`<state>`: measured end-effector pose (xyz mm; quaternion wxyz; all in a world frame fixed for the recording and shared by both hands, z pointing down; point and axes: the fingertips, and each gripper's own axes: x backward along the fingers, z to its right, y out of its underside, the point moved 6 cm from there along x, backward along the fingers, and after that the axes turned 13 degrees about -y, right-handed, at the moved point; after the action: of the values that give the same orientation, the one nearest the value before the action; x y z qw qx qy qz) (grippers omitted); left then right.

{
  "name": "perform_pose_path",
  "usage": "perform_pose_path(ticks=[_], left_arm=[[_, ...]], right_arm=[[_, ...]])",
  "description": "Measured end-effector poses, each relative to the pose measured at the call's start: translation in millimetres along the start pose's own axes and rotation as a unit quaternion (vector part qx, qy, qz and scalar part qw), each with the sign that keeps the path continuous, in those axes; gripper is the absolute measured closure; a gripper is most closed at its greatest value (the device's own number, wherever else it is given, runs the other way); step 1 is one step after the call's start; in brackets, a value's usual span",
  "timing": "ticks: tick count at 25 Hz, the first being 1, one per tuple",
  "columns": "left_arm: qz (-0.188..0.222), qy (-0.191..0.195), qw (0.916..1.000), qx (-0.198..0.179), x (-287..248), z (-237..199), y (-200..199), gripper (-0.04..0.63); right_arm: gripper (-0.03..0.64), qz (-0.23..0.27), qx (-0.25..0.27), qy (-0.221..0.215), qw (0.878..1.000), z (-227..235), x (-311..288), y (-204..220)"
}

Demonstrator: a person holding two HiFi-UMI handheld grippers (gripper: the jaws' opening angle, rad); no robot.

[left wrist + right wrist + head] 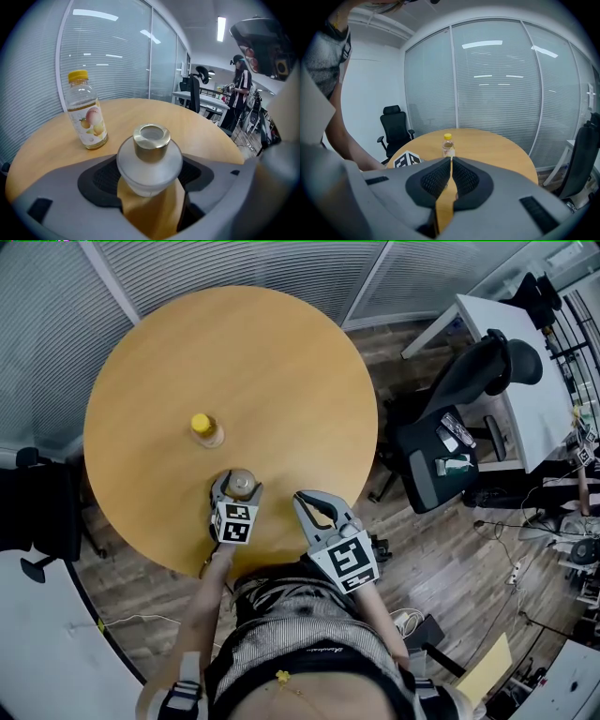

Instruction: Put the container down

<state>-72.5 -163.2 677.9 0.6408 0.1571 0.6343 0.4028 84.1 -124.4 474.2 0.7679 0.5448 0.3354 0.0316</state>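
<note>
The left gripper (236, 493) pinches the frosted, gold-capped container (149, 161) close to the near edge of the round wooden desk (281, 362); released tilted or too near that rim, it could topple off. The right gripper (451, 161) has its jaws pressed together, empty. Blinds (497, 84) and an office chair (455, 432) surround the desk

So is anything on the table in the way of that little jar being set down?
Nothing visible is. The jar, held in the left fingers, is over a bare patch of table. The only other thing, a yellow-capped bottle, stands apart, farther across.
</note>
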Motion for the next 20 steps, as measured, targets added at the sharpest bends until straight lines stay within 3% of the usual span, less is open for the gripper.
perform_pose_path(ticks=[20], left_arm=[[-0.012,-0.020,0.9988,0.043,38.8,0.9,18.8,0.249]], right_arm=[[0.592,0.003,0.024,-0.028,0.999,-12.5,1.9,-0.1]])
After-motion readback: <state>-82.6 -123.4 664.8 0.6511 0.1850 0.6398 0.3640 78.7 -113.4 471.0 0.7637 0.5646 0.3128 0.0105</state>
